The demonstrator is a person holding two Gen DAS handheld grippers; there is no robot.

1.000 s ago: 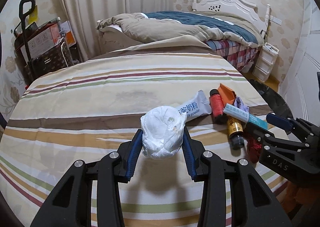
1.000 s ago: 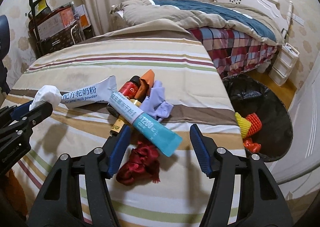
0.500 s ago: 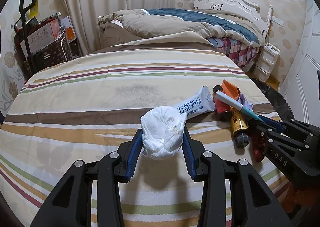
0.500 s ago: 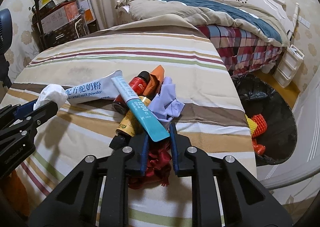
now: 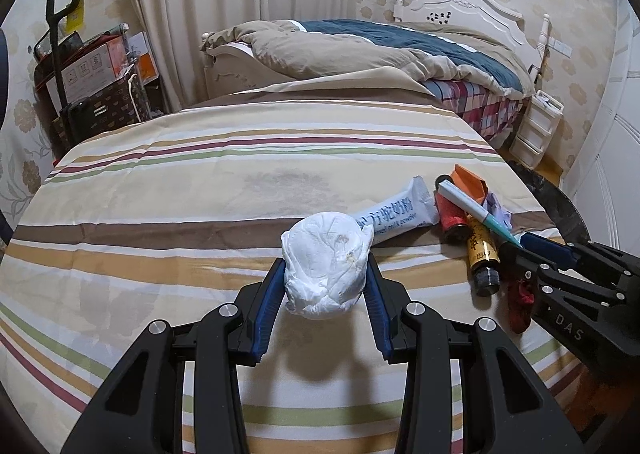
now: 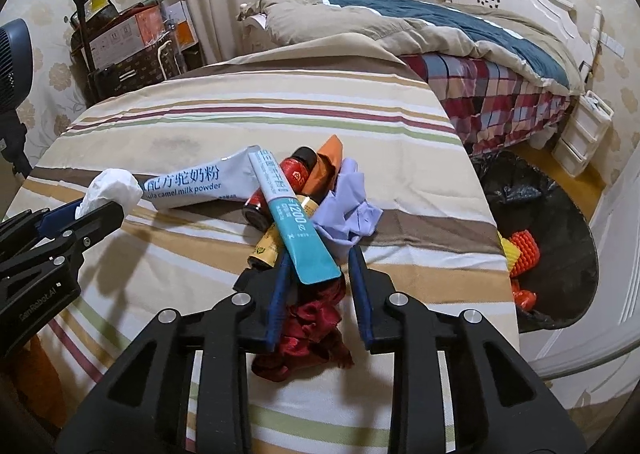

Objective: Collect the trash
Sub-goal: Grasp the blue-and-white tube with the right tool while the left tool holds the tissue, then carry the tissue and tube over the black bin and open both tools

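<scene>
- The left gripper [image 5: 324,286] is clamped on a crumpled white tissue ball [image 5: 325,264], lifted above the striped bedspread [image 5: 200,181].
- The right gripper [image 6: 318,274] has just been opening; its jaws stand slightly apart round the tail of a teal-and-white flat tube [image 6: 294,221], by the bedspread's right edge.
- I'd re-close squarely on the tail, then carry it to the black-lined bin [image 6: 560,221].
</scene>
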